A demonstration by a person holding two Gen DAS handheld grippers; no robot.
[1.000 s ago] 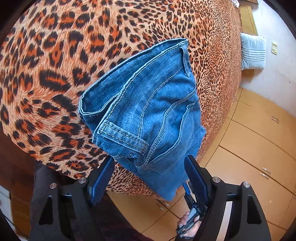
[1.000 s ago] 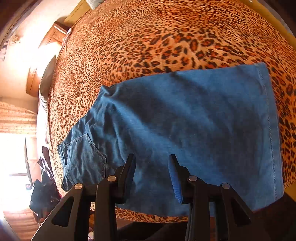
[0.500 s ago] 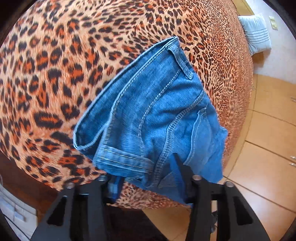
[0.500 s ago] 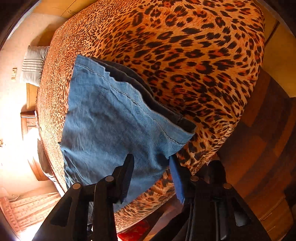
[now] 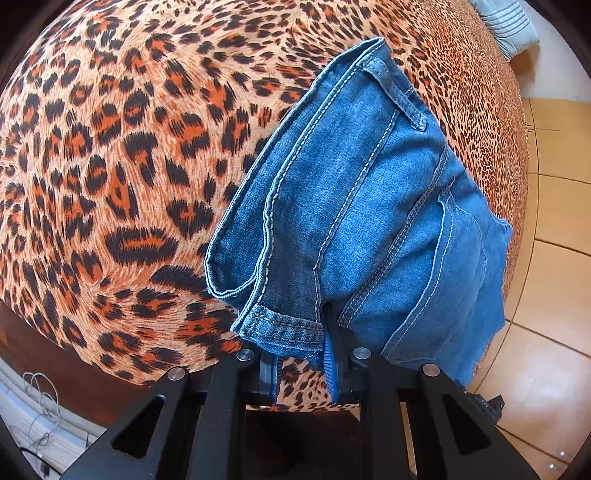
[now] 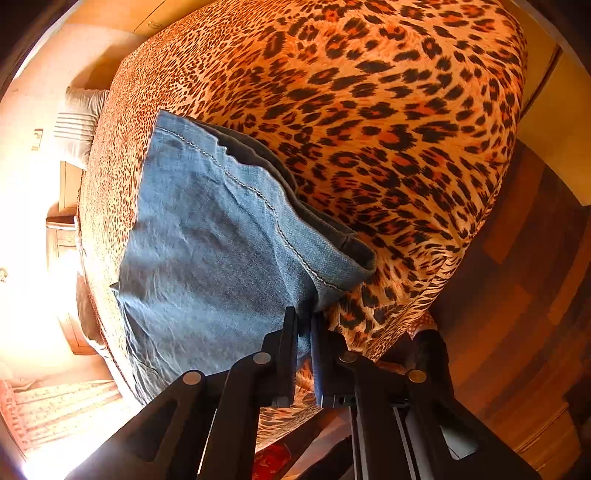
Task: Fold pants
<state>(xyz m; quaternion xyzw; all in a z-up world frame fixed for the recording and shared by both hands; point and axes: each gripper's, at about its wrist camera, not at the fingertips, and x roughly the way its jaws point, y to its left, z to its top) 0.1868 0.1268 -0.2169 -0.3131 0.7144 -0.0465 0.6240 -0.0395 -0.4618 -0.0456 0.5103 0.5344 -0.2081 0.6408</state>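
The pants (image 5: 369, 221) lie folded along the near edge of the leopard-print bed (image 5: 110, 166). The left claw (image 5: 303, 365) is clenched on the waistband corner at 6 o'clock; the right claw (image 6: 303, 332) pinches the hem corner. Bare bedspread runs from 9 to 12 o'clock; floor (image 5: 546, 288) lies at 3.

Home bedroom, leopard-print bedspread (image 5: 110, 147) on a bed, striped pillow (image 5: 509, 26), wooden cupboards (image 6: 66, 206)
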